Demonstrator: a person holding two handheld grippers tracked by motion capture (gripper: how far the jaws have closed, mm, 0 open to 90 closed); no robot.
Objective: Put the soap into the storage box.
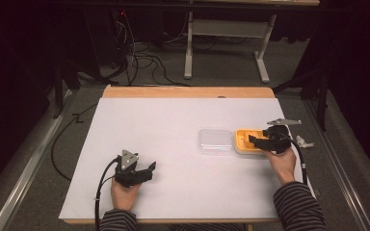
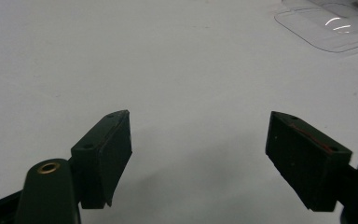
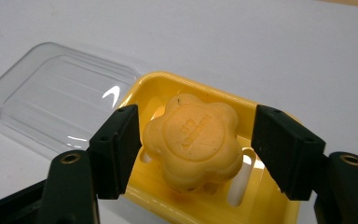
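A flower-shaped orange soap, stamped with faint lettering, is seen in a yellow slotted dish; the right gripper jaws are spread around it, the left gripper jaws spread over bare bench.

The soap sits in the tray, between the jaws of my right claw, at the right side of the bench. The lid lies flat on the bench just left of the tray, touching it. My left claw is near the front left, well apart from them.
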